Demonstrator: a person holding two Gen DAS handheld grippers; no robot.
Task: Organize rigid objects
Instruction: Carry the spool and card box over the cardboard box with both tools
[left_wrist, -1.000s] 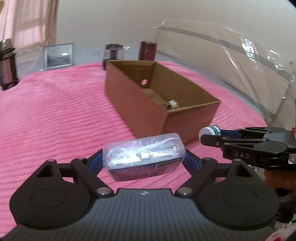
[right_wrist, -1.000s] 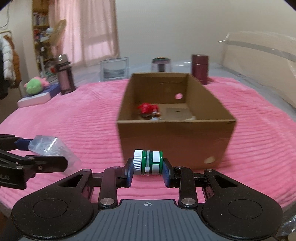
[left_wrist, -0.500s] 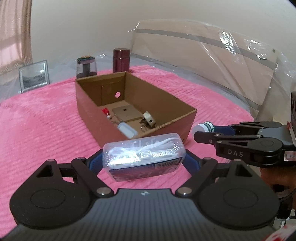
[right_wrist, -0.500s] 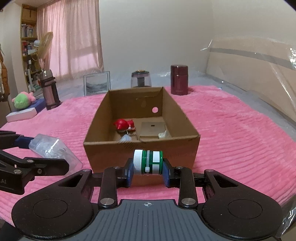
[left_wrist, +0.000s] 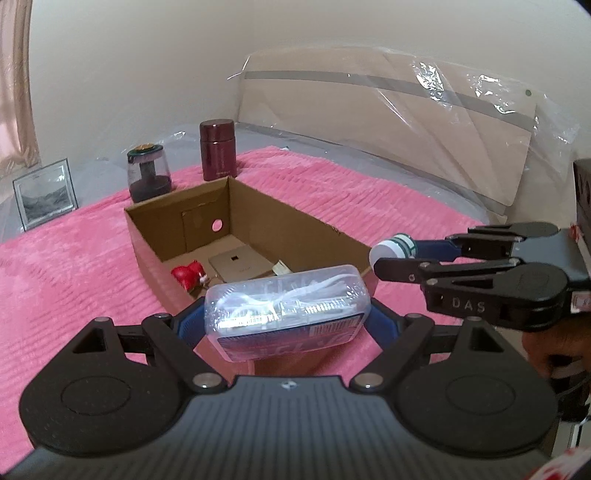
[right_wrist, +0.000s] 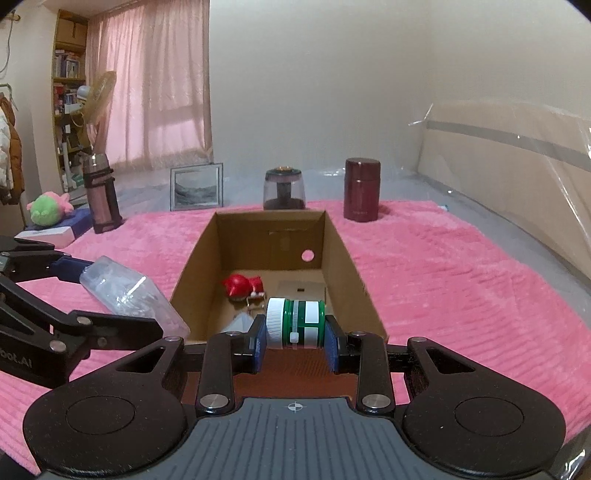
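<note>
Cardboard fills more of both views than a second ago: the open cardboard box (right_wrist: 271, 275) on the pink blanket (right_wrist: 461, 280) is now sitting closer and lower, so its floor is showing where before the near wall was hiding most of it. Inside, a red toy (right_wrist: 242, 284) and a flat tan card (left_wrist: 242, 263) are lying on the bottom. The left gripper (left_wrist: 287, 318) is holding a clear plastic case (left_wrist: 286, 310) with its jaws spread wide around it, just as before, now hanging over the box's near corner. The right gripper (right_wrist: 295, 334) is staying clamped narrowly on a green-and-white bottle (right_wrist: 295, 324), lying sideways between the blue pads, now poised at the near rim. Behind the box, a maroon canister (right_wrist: 362, 190) and a dark jar (right_wrist: 284, 188) are standing upright.
</note>
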